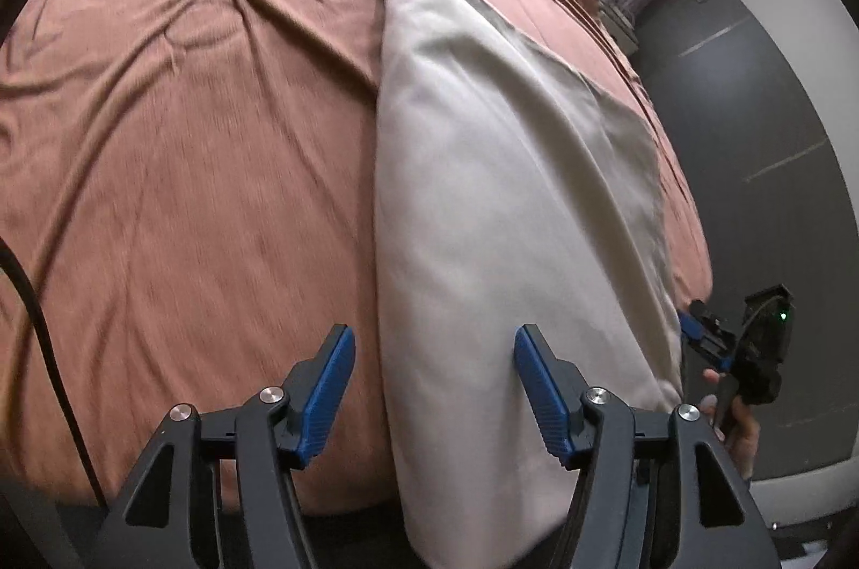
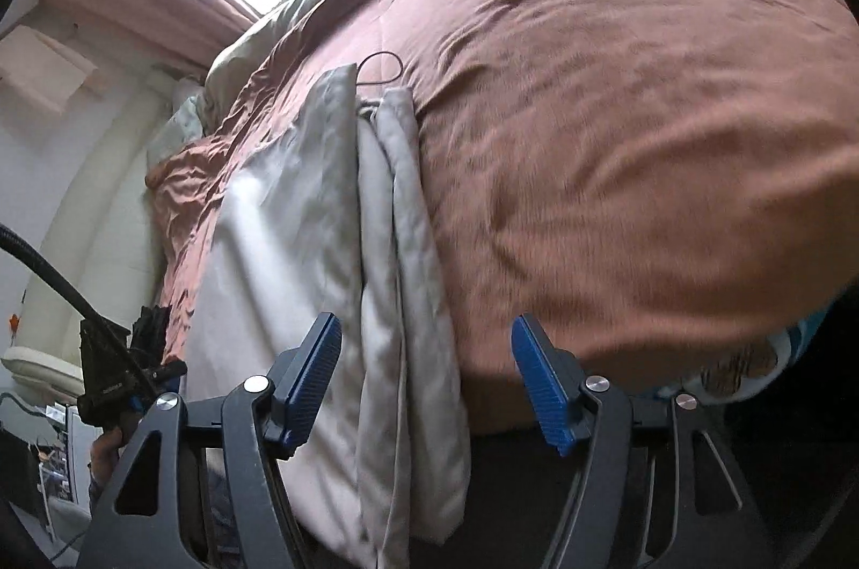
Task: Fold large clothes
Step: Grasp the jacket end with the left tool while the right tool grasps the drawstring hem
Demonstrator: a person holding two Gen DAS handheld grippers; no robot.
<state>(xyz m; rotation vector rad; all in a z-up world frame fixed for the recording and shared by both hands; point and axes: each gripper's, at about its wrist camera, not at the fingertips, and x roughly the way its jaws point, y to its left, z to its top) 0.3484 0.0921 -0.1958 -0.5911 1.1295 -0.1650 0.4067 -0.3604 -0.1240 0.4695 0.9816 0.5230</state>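
A long, pale beige garment point(image 1: 510, 172) is lying folded into a narrow strip on a bed covered with a rust-brown cover point(image 1: 188, 129), its near end draping over the bed's edge at 6 o'clock and its far end reaching toward 12 o'clock in both wrist views. The left gripper point(image 1: 435, 386) is hovering over that near end with its blue pads spread apart and nothing pinched between them; the strip's left edge is running up between the jaws, the bulk of the cloth lying toward 1 o'clock. The right gripper point(image 2: 424, 381) is likewise standing released, with the garment's doubled right edge passing between its fingers toward 12 o'clock and the rest of the cloth spreading toward 10 o'clock. Each gripper is showing in the other's view, at 3 o'clock from the left and 8 o'clock from the right, so the pair is bracketing the strip's short near end. Both hands appear about equally near; any next fold would seem to run along the strip's long axis, away from the person. A thin dark loop point(image 2: 381, 68) is resting by the far end.
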